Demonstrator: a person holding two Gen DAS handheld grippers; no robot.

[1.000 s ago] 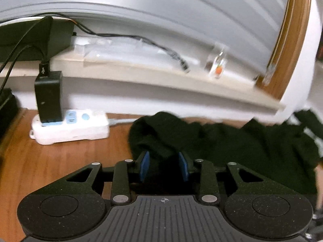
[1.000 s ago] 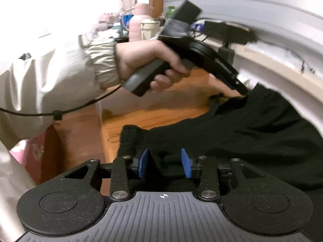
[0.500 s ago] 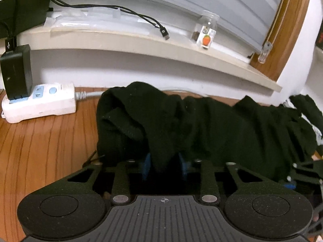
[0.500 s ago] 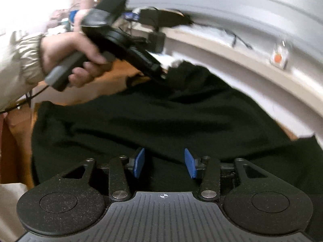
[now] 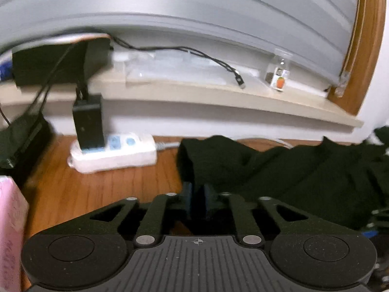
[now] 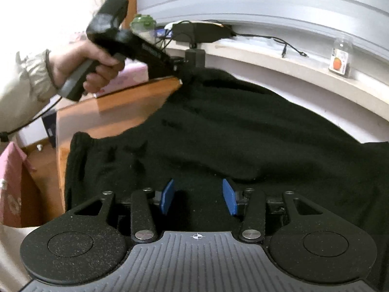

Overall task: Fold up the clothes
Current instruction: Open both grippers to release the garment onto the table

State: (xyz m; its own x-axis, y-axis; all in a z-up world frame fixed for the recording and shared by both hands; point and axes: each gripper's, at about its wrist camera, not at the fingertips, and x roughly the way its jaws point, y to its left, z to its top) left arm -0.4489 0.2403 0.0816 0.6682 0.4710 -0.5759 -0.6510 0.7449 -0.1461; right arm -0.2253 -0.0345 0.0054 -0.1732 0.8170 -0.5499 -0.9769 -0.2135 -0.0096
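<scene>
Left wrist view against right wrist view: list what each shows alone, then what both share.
Only the left wrist view: a white power strip with a black adapter plugged in, and a pink object at the left edge.
Only the right wrist view: the person's hand holding the left gripper at the garment's far corner, and a beige sleeve.
Both: the black garment on the wooden table, the small jar and a loose cable on the sill.

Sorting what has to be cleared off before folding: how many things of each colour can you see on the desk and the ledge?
Black: 3, the garment, the plug adapter, the box on the ledge
White: 1, the power strip
Pink: 1, the box
Clear: 1, the small jar
Total: 6
</scene>
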